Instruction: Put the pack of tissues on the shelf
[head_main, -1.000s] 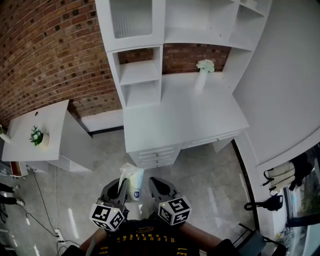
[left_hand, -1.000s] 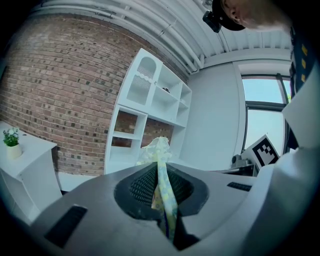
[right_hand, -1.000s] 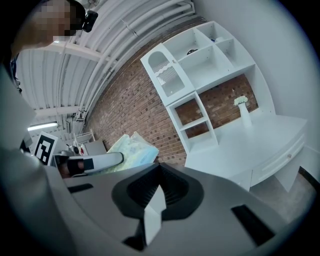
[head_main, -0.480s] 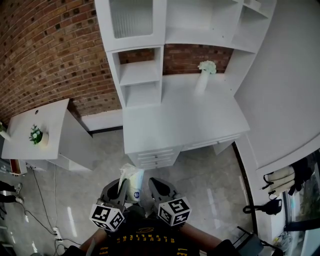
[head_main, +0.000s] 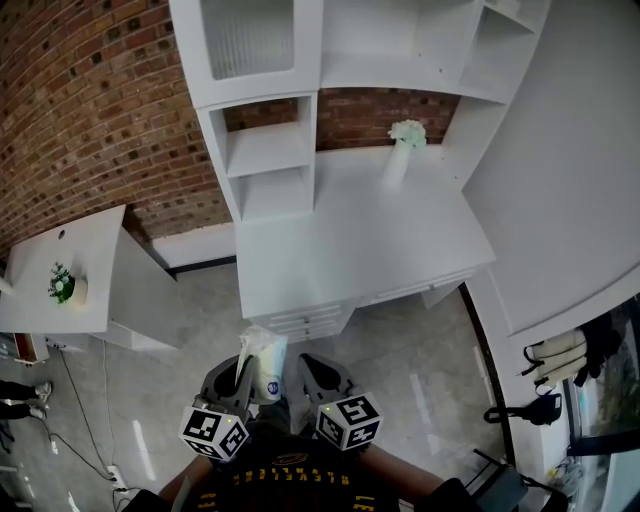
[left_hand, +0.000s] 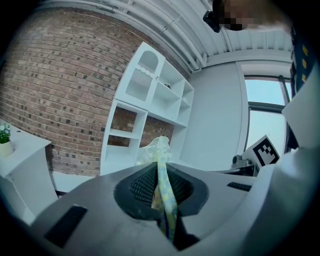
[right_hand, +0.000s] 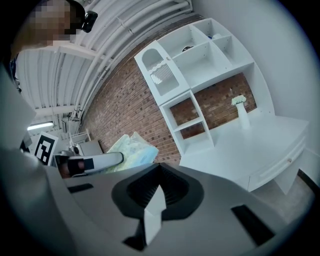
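Left gripper (head_main: 240, 385), clamped on the edge of the tissue pack (head_main: 262, 362), is held low over the floor, well apart from the shelf (head_main: 270, 150); the right gripper (head_main: 322, 378) is pressed together and empty. Pickup is judged done; the approach to the bench (head_main: 360, 240) and the placing on the shelf are left. Against the earlier frames, shelf and bench are shifted slightly leftward in the head view, while grippers and pack are held as before.
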